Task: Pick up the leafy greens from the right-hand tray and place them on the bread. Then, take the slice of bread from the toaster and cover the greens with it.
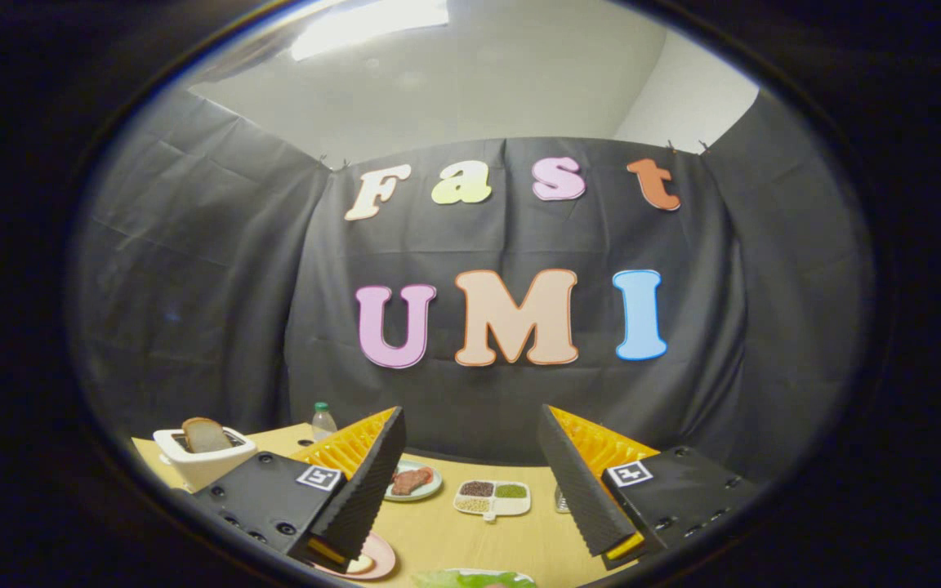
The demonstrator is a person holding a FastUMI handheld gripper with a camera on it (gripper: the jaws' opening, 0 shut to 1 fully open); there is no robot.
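From the gripper view, the gripper (470, 482) is held level and high above the table (470, 535), looking straight at the booth's cloth wall, with its two fingers (368, 482) spread wide and nothing between them. Each finger block carries a small square black-and-white marker (319, 477) of blocky shapes; it holds no readable words. The leafy greens (474, 579) lie on a tray at 6 o'clock, just under the gap between the fingers. A pink plate (372, 562) sits at 7 o'clock, partly hidden by the left finger; what lies on it is too hidden to tell. The white toaster (202, 454) stands at 9 o'clock, beyond the left finger, with a slice of bread (206, 434) upright in its slot. A small bottle (323, 421) stands behind the left fingertip. Ahead, between the fingers, are a dish with meat (413, 480) and a divided tray of beans (492, 496).
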